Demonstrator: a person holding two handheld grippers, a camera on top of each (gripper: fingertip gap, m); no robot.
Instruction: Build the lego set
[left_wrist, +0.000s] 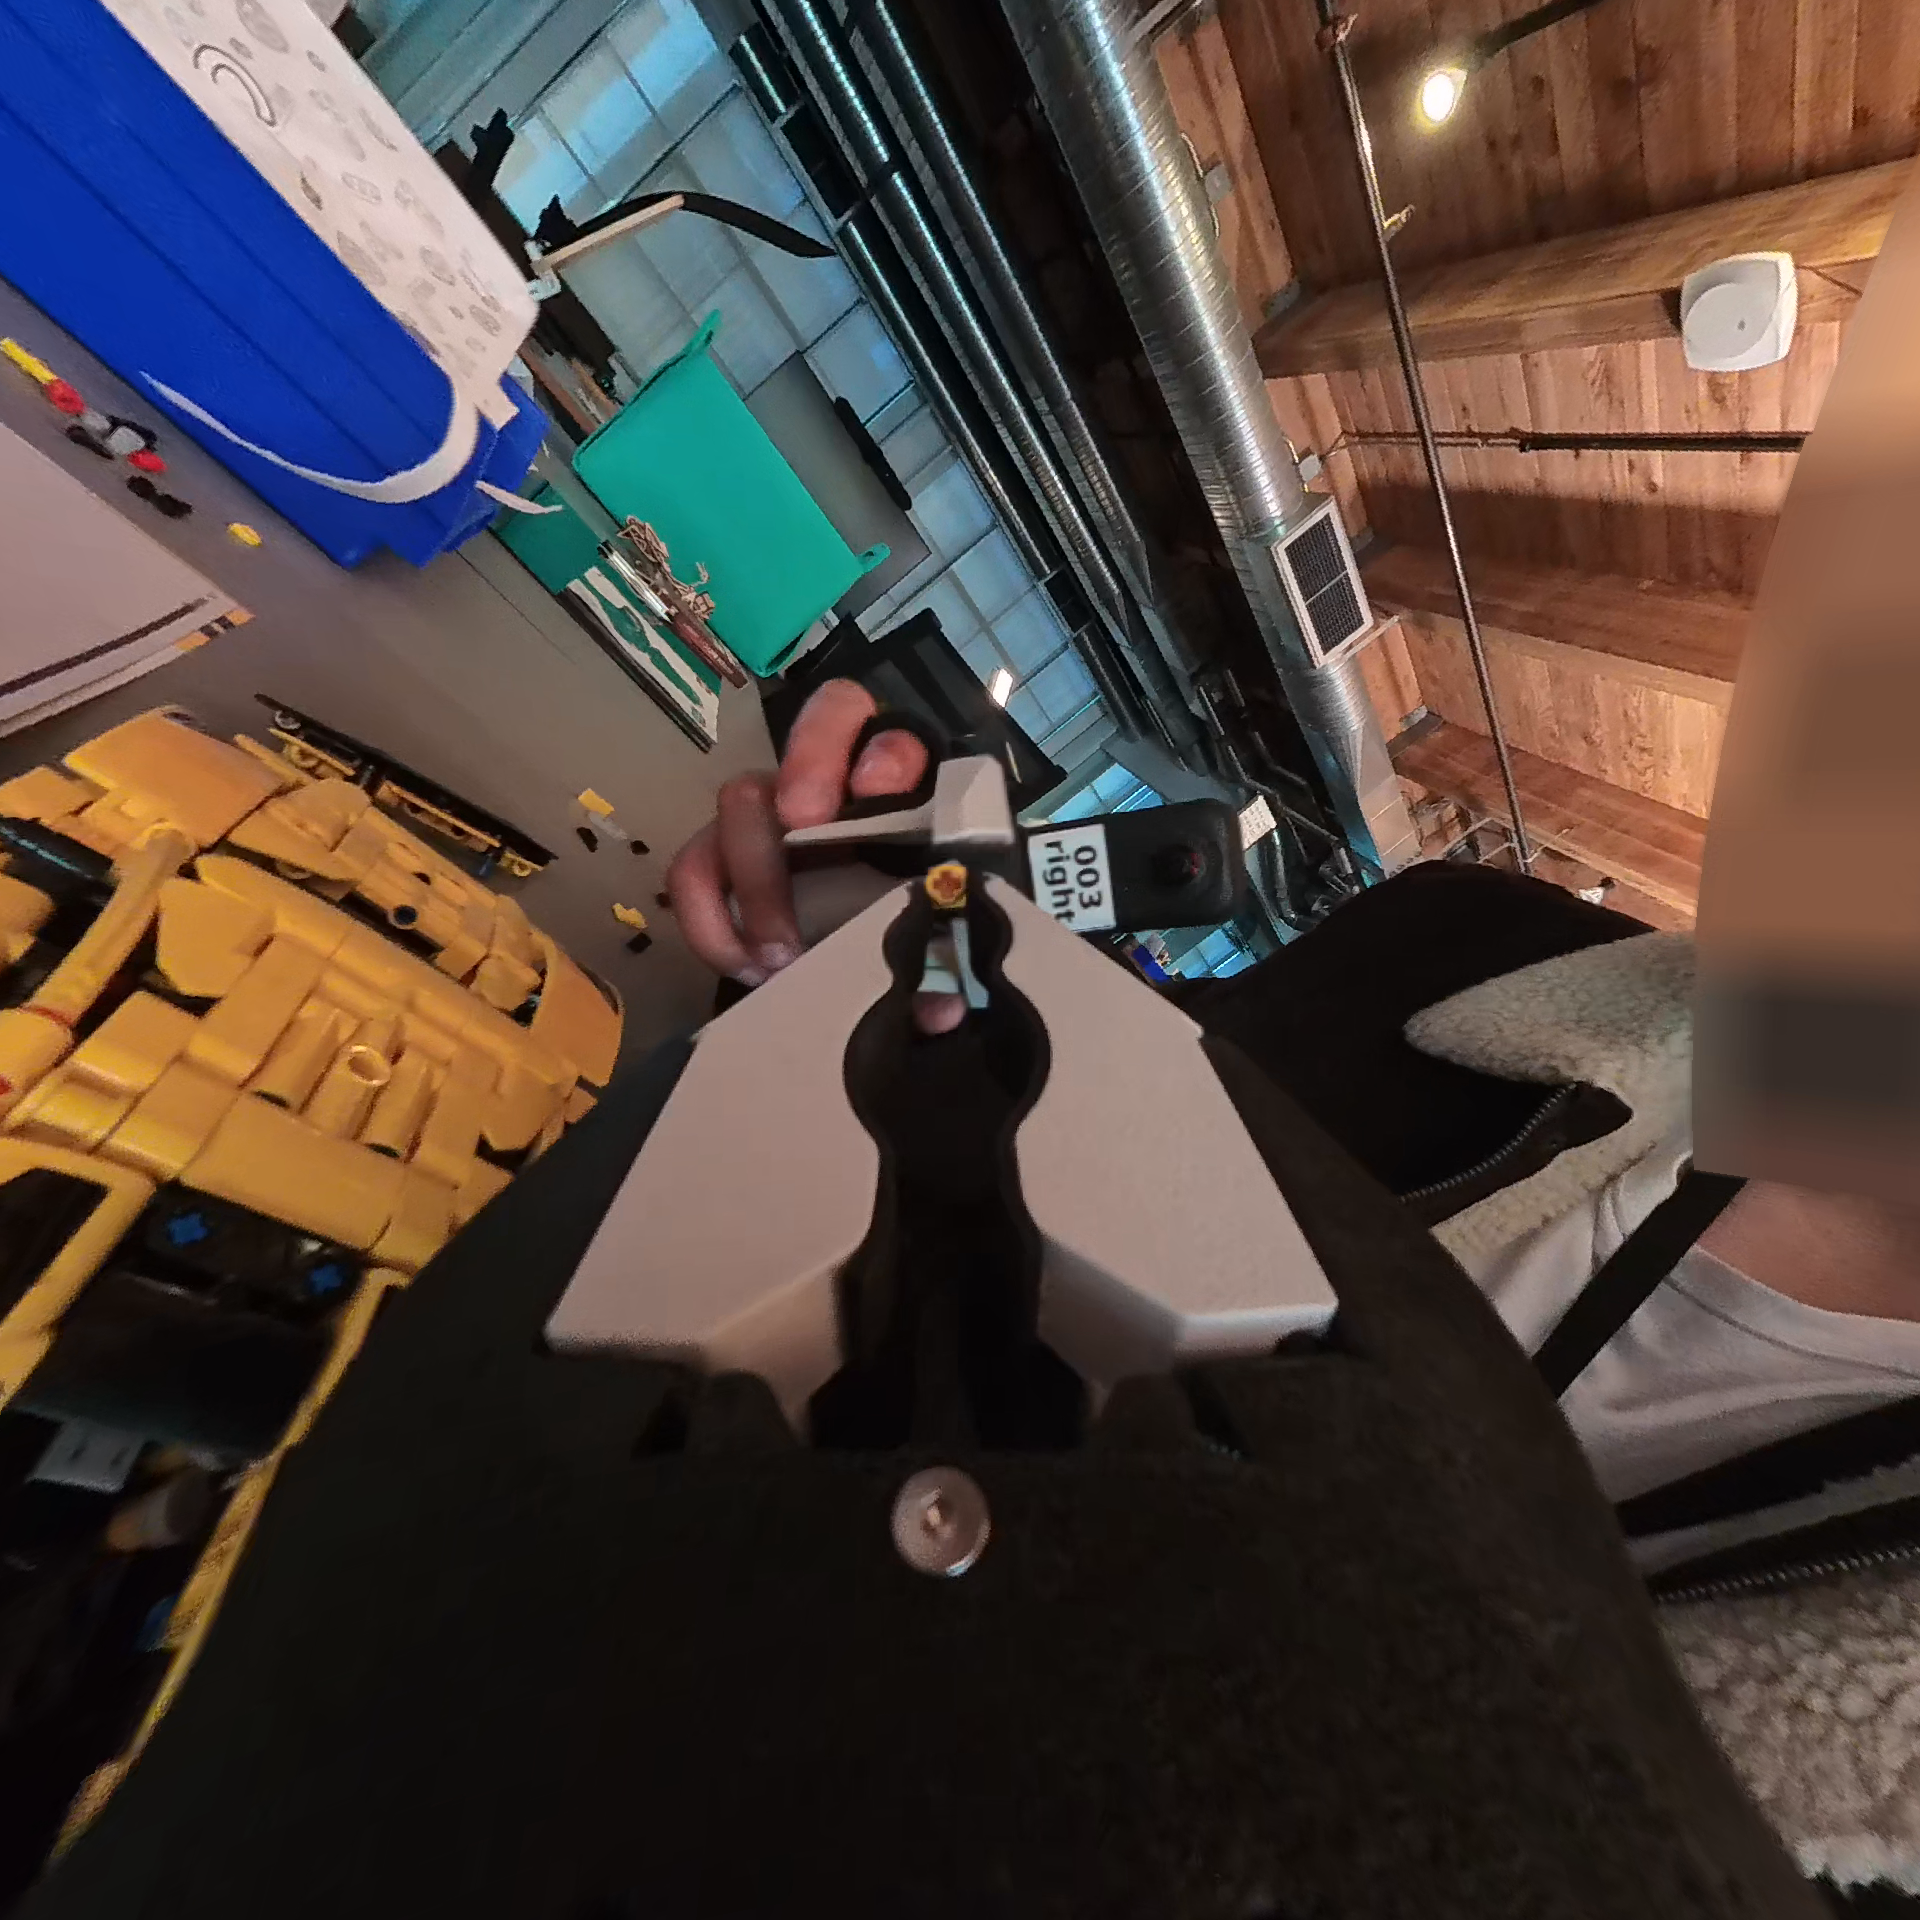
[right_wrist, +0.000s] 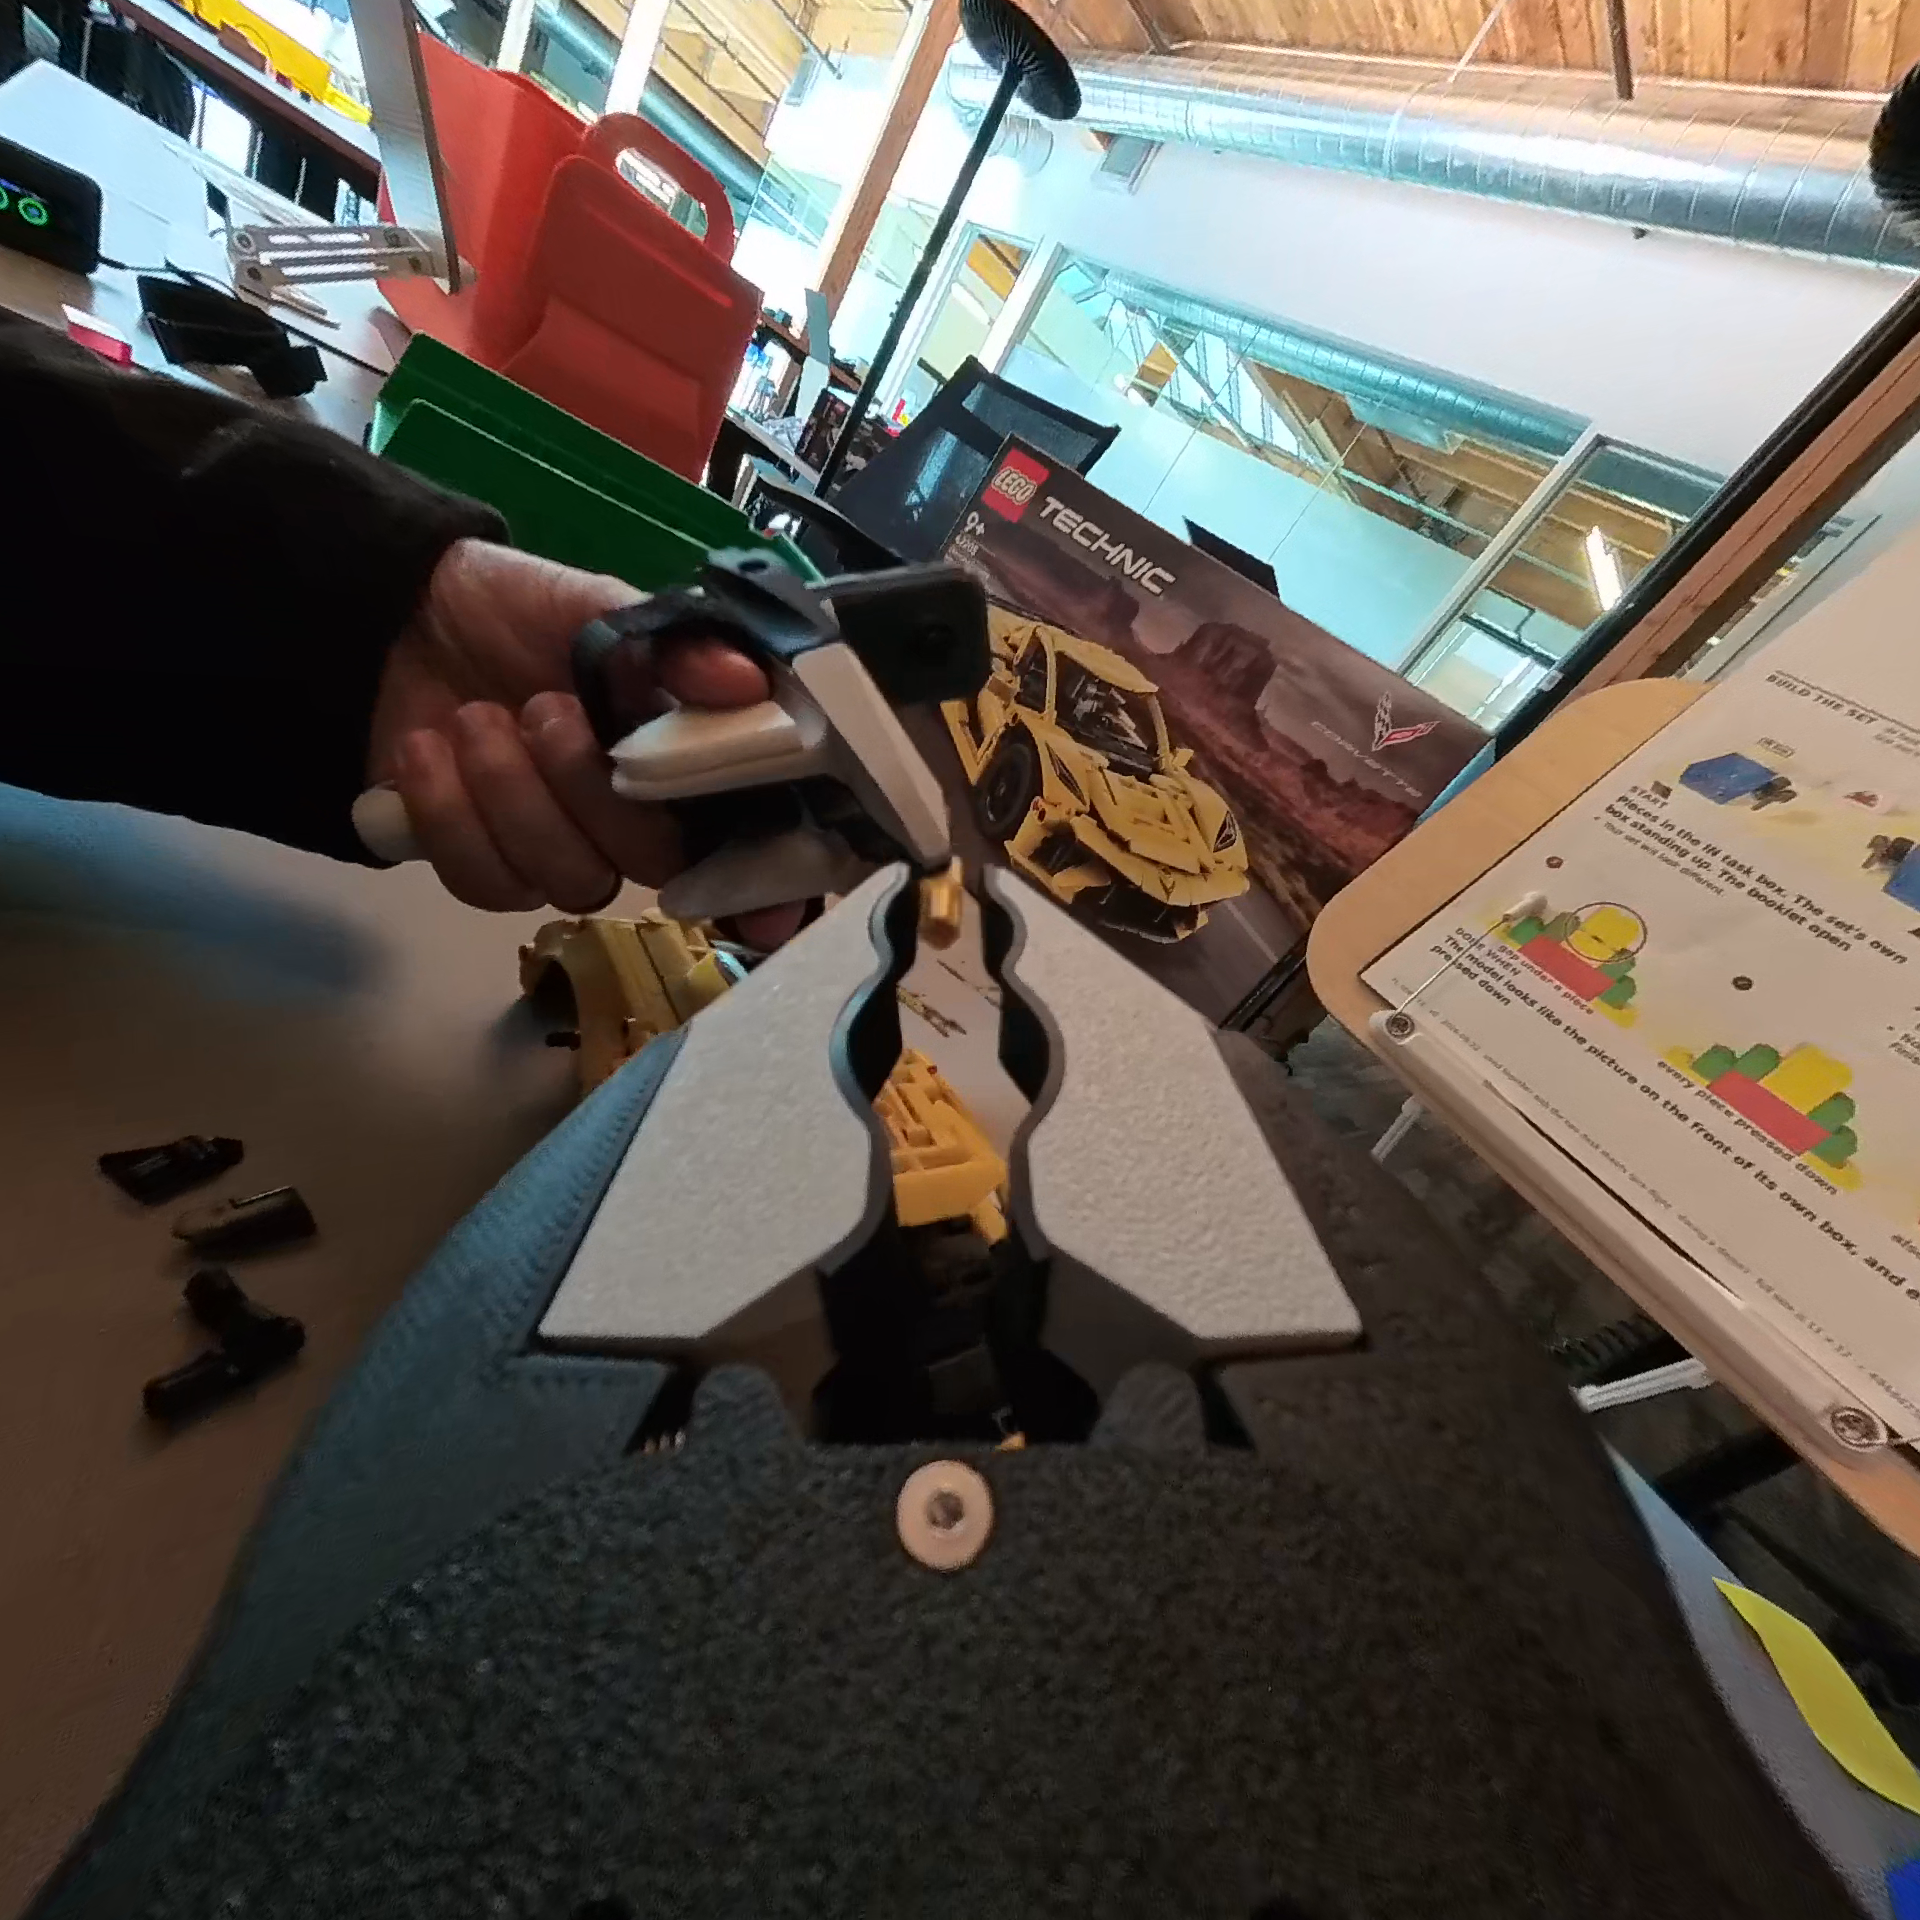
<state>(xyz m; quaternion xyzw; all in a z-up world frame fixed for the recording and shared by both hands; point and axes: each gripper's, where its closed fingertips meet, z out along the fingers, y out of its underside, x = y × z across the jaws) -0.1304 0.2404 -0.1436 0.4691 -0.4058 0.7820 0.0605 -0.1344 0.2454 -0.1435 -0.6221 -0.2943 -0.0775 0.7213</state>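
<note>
1. Yellow car body (left_wrist: 270, 997) mostly built; sits left of and below the left gripper (left_wrist: 948, 902).
2. Left gripper pinched tight on small yellow-tipped pin piece (left_wrist: 945, 888).
3. Right gripper (right_wrist: 943, 902) jaws narrow; pin tip (right_wrist: 943, 914) betw. them, grip unclear.
4. Left to do: loose black pins (right_wrist: 223, 1278) lower left of right gripper, unfitted.

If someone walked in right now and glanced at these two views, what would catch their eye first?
Probably the big yellow car model filling the table at the left of the left wrist view. Next, the two grippers meeting in mid-air: the left gripper has its jaws shut on a small yellow piece. In the right wrist view, the set's box stands behind.
</note>
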